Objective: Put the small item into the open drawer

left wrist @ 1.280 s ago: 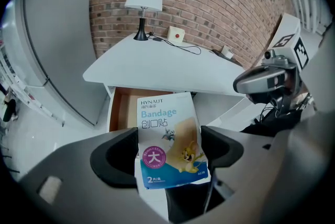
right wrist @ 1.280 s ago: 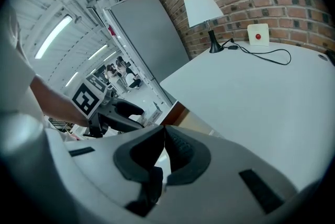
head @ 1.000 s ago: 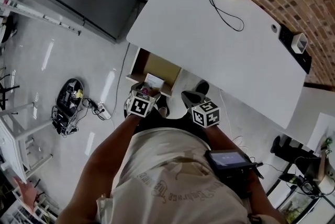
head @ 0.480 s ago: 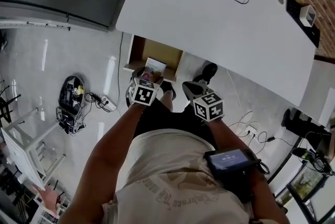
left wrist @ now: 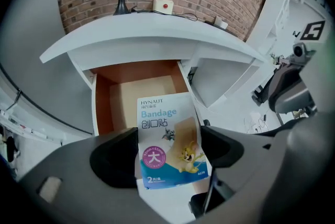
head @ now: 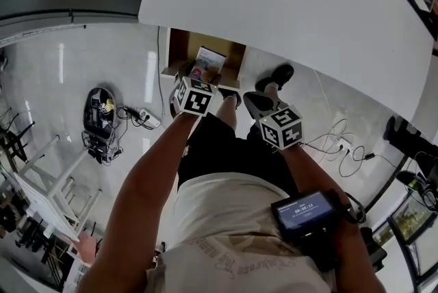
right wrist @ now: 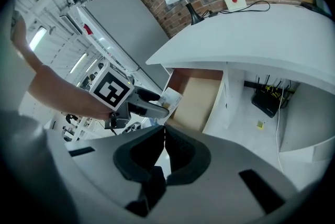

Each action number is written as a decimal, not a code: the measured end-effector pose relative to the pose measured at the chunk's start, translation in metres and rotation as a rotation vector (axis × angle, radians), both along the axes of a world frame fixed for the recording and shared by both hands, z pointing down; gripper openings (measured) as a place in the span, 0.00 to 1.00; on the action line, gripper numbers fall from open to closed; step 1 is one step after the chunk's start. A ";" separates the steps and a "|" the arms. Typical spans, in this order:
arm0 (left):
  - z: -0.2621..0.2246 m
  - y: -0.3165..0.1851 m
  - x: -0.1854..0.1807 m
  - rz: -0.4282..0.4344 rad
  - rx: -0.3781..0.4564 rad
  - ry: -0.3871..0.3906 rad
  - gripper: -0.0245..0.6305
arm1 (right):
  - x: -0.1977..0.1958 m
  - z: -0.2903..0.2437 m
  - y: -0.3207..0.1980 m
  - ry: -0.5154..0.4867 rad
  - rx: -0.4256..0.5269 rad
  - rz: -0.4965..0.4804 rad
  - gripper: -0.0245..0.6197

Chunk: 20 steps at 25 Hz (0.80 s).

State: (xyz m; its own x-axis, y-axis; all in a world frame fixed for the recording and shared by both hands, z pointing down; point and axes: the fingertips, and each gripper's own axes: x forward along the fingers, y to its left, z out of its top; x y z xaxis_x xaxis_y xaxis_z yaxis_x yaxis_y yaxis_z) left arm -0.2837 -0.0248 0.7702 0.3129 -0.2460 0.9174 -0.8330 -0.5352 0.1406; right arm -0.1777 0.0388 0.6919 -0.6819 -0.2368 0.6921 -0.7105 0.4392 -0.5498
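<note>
In the head view, our left hand-held gripper [head: 196, 79] holds the bandage packet [head: 207, 64] above the open drawer [head: 180, 46] under the counter [head: 287, 4]. In the left gripper view, its jaws clamp the packet's lower half. In the right gripper view, our right hand-held gripper [right wrist: 163, 139] is closed and empty.

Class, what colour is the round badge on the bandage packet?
Pink; the badge on the bandage packet shows best in the left gripper view.
</note>
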 end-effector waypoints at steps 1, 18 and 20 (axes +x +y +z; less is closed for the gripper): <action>0.005 -0.003 0.002 0.005 0.000 -0.003 0.61 | 0.001 0.004 0.000 -0.002 -0.005 0.006 0.05; 0.099 -0.042 0.019 0.085 0.027 -0.106 0.61 | 0.006 0.070 0.023 -0.018 -0.084 0.049 0.05; 0.105 -0.047 0.023 0.106 0.027 -0.122 0.61 | 0.011 0.073 0.028 -0.016 -0.091 0.060 0.05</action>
State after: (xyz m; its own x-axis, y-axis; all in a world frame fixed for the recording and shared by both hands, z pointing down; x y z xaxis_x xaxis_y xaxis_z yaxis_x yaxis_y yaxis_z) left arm -0.2609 -0.0717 0.8751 0.2251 -0.2431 0.9435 -0.7818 -0.6230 0.0260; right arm -0.1671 0.0663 0.7653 -0.6794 -0.2136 0.7020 -0.7248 0.3440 -0.5969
